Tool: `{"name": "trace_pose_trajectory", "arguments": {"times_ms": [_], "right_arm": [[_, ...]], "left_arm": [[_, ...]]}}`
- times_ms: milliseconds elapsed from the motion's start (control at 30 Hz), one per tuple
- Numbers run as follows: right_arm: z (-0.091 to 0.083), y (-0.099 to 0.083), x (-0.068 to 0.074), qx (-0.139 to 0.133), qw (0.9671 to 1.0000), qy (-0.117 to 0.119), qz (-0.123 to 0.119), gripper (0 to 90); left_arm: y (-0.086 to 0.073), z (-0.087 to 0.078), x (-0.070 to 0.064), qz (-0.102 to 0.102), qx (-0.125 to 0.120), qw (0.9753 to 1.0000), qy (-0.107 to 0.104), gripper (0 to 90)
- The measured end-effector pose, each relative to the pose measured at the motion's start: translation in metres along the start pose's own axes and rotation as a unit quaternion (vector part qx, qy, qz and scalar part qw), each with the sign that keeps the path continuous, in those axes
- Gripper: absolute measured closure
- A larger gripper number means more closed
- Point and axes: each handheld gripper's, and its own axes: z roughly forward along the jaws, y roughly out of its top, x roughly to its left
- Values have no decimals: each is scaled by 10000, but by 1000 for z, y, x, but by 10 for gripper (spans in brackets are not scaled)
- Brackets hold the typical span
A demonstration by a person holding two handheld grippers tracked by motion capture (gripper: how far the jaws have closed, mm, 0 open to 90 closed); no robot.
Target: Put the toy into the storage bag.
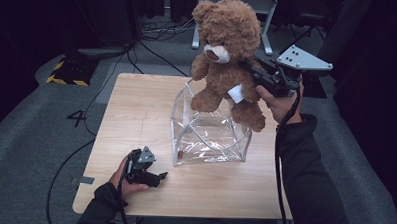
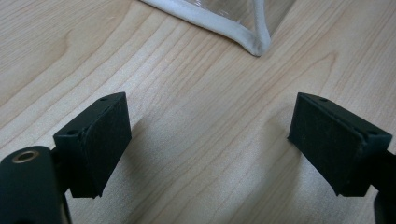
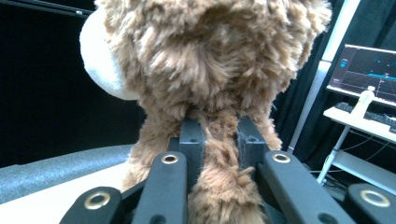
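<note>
A brown teddy bear [image 1: 227,53] with a white muzzle hangs in the air above a clear plastic box [image 1: 208,132] that stands on the wooden table [image 1: 136,115]. My right gripper [image 1: 253,69] is shut on the bear's fur from behind. In the right gripper view the jaws pinch a tuft of the teddy bear [image 3: 210,70] near its neck. My left gripper [image 1: 156,178] rests on the table near the front left corner of the box. In the left gripper view, this left gripper [image 2: 210,140] is open over bare wood, with the box's white-edged corner [image 2: 254,42] ahead.
Cables [image 1: 91,108] trail over the grey floor left of the table. A yellow-black striped base [image 1: 68,72] sits at the far left. White frame legs [image 1: 267,24] stand behind the table. A monitor [image 3: 369,70] shows at the right of the right gripper view.
</note>
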Motion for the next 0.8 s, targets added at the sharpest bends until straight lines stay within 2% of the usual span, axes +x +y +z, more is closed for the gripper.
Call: {"name": "trace_pose_trajectory", "arguments": {"times_ms": [100,167,333,667,800], "right_arm": [[2,-7,-1,25,9999,-151,60,773],[2,-9,-1,27,9998,-156,82,773],[10,-23,10,196,9996,-182,-66,772],[22,-32,19,405,9991,-102,-100,768],[31,-39,20,637,9979,-67,-110,762]], "left_arm": [[0,0,0,3,1,10000,1,130],[0,0,0,1,1,10000,1,130],[0,0,0,-13,-5,10000,-1,130],[0,0,0,-4,-3,10000,0,130],[0,0,0,-12,-4,10000,-2,130]]}}
